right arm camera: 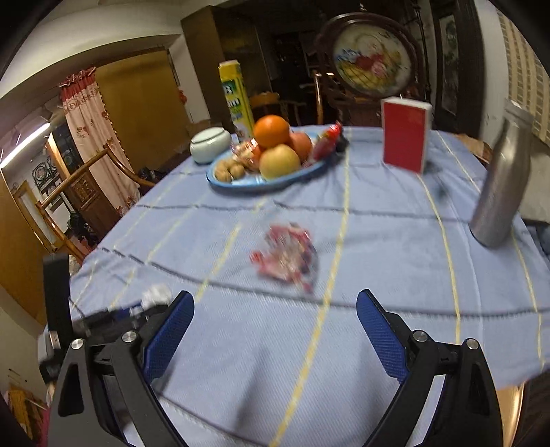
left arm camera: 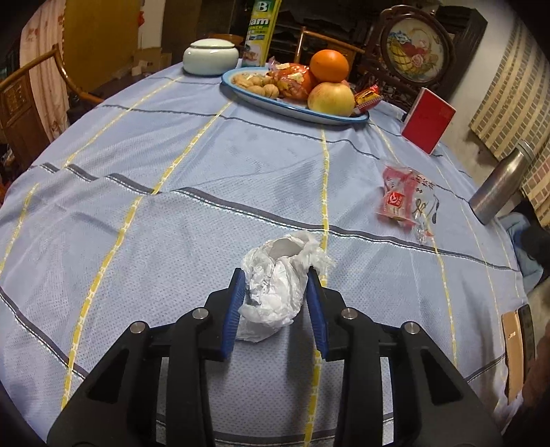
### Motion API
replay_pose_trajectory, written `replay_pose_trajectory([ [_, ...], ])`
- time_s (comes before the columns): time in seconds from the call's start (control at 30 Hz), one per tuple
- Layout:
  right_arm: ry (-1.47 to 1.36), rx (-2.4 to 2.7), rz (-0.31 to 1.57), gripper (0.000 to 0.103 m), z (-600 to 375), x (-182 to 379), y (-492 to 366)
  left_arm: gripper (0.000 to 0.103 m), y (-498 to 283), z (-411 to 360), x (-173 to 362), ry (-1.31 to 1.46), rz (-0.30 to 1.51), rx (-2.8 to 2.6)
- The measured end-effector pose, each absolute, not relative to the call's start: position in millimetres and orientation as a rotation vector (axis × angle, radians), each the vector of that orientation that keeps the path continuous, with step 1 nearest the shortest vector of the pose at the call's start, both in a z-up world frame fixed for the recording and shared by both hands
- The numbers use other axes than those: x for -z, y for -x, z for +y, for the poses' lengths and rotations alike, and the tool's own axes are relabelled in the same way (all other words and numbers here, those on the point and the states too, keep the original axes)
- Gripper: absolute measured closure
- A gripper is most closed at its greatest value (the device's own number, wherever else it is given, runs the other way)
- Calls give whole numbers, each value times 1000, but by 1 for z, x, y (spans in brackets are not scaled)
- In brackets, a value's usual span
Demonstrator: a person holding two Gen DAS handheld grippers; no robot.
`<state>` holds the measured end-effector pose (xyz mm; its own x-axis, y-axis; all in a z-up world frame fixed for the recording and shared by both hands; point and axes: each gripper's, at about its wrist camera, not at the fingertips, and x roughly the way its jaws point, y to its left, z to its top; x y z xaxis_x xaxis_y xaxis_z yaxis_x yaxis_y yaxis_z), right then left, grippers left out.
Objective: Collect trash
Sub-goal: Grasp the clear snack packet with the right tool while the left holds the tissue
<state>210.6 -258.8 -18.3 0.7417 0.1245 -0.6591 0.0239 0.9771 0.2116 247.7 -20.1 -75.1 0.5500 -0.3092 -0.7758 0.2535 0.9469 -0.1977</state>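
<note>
Crumpled white tissue [left arm camera: 275, 285] lies on the blue tablecloth [left arm camera: 206, 154], clamped between the left gripper's [left arm camera: 276, 302] blue pads, held low over the cloth. A red wrapper [right arm camera: 287, 256], print unreadable, lies ahead of the right gripper [right arm camera: 275, 330], which is spread wide, holding nothing. The yellow box [left arm camera: 259, 31] reads "B" and "am".

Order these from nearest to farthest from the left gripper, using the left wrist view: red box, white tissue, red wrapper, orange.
1. White tissue, between the left gripper's fingers.
2. Red wrapper, ahead to the right.
3. Red box, farther right.
4. Orange, on the fruit plate at the back.
</note>
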Motion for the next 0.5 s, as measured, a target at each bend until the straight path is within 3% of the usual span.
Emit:
replay_pose_trajectory([
  [0.5, -211, -13, 721, 9, -258, 40, -244, 65, -251, -28, 81, -10, 956, 289],
])
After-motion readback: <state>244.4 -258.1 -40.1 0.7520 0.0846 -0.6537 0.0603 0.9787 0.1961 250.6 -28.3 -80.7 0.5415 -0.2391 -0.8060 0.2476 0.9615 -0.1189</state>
